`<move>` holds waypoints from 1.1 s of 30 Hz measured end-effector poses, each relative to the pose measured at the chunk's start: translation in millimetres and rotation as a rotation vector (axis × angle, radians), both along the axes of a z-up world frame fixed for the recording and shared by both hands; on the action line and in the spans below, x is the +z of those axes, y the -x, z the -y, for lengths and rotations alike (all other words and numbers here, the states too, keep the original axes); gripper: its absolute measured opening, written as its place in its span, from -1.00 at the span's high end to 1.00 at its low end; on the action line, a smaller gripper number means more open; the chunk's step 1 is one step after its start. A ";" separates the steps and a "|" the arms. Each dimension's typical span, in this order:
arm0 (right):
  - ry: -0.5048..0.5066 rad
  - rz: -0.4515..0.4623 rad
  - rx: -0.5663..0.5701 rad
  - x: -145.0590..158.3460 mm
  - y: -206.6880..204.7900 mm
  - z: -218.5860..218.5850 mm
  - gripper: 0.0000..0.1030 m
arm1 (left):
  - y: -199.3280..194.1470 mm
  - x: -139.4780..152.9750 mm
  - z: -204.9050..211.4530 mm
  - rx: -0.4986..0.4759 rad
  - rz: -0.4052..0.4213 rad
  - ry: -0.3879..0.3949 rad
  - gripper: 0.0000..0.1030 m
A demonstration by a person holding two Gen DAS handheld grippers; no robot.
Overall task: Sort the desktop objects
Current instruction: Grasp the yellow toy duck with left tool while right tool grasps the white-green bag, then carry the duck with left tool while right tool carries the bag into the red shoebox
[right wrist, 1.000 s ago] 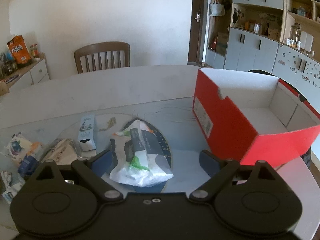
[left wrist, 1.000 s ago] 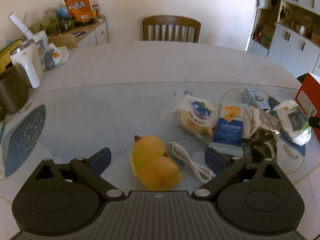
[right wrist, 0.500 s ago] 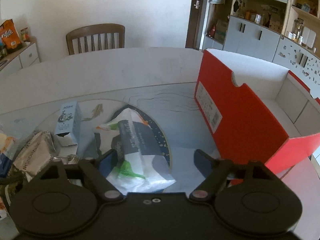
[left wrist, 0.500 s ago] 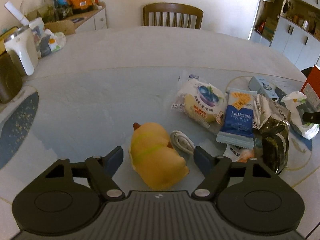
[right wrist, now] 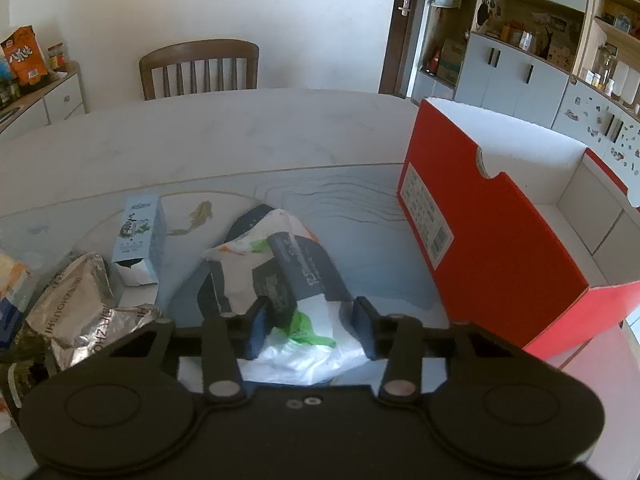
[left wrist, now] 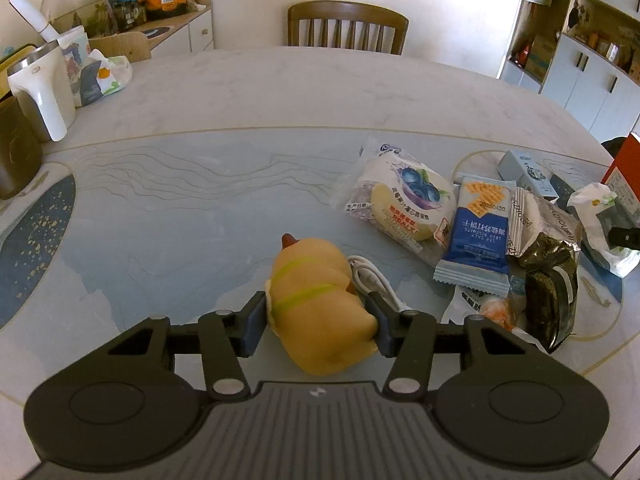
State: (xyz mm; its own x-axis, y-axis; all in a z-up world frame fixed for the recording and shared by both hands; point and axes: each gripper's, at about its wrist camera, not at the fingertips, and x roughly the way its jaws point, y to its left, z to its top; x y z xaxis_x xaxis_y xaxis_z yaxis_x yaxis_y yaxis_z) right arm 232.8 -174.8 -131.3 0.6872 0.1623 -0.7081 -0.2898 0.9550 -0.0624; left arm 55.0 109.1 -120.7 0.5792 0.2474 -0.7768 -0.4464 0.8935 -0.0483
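Note:
In the left wrist view my left gripper (left wrist: 318,322) is shut on a yellow soft duck toy (left wrist: 316,300) lying on the table, pads against both its sides. A white cable (left wrist: 374,278) lies just right of the toy. In the right wrist view my right gripper (right wrist: 310,330) is shut on a white, grey and green plastic packet (right wrist: 288,276) resting on the table. An open red shoebox (right wrist: 492,248) stands to the right of it.
Snack packets lie in a pile: a blueberry bun (left wrist: 404,204), a blue cracker pack (left wrist: 476,236), a silver bag (right wrist: 80,304), a dark seaweed pack (left wrist: 552,292), a small blue carton (right wrist: 140,236). A white kettle (left wrist: 40,84) stands far left. A chair (left wrist: 348,28) is behind the table.
Both grippers moved forward and down and closed: the left one onto the duck toy, the right one onto the plastic packet.

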 end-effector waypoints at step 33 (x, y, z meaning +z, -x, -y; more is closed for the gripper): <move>-0.089 0.014 0.022 36.1 18.7 28.1 0.94 | 16.6 28.1 11.5 0.000 0.039 -0.024 0.05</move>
State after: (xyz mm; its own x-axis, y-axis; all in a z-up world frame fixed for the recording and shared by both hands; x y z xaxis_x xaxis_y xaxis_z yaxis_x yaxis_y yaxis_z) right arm 214.1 -202.9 -95.2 0.6927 0.2393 -0.6804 -0.3105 0.9504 0.0181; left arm 38.4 97.5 -92.6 0.6087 0.2658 -0.7475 -0.4450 0.8945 -0.0443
